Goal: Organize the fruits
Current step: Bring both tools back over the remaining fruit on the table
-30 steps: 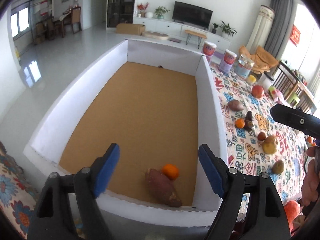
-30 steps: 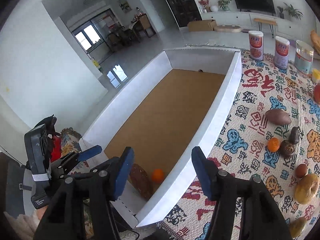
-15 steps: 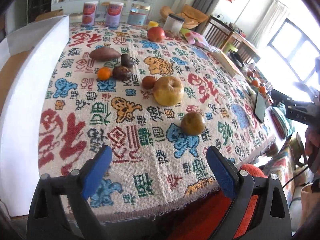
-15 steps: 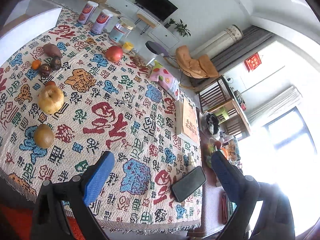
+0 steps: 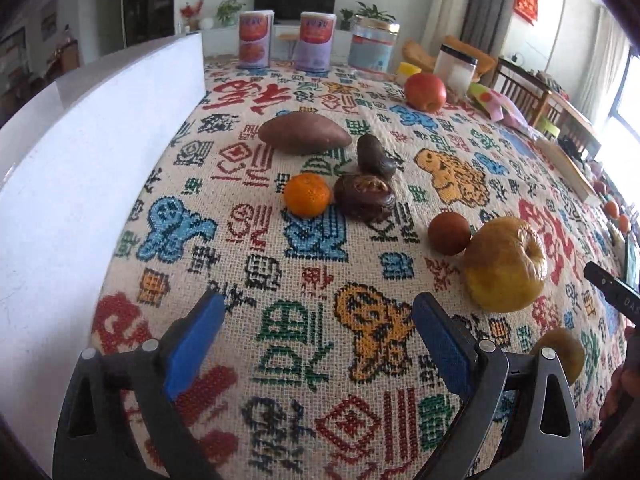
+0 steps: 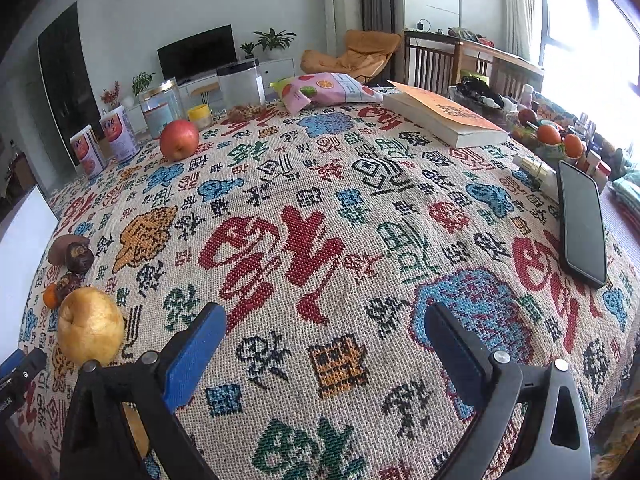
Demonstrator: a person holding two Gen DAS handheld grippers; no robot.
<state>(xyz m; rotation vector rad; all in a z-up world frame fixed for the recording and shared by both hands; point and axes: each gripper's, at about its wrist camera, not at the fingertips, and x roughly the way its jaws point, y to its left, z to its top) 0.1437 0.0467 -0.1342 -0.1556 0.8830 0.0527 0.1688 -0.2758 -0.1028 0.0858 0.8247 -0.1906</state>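
Both grippers have just been opening and now gape wide over the patterned tablecloth (image 5: 304,280), nothing between the jaws: left gripper (image 5: 316,336), right gripper (image 6: 326,336). Nearest the left one, toward the cloth's near edge, a yellow apple (image 5: 506,264) touches a small brown fruit (image 5: 449,233); a kiwi (image 5: 564,354) is half hidden behind its finger. Farther in lie a tangerine (image 5: 307,194), two dark shrivelled fruits hard to identify, a sweet potato (image 5: 304,133) and a red apple (image 5: 425,92). The white box (image 5: 100,140) along the left edge is cut off.

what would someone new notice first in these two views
The loud patterned tablecloth fills both views. Fruit clusters beside the white box wall: a tangerine, a sweet potato and a big yellow apple. A red apple sits farther back, by the jars.
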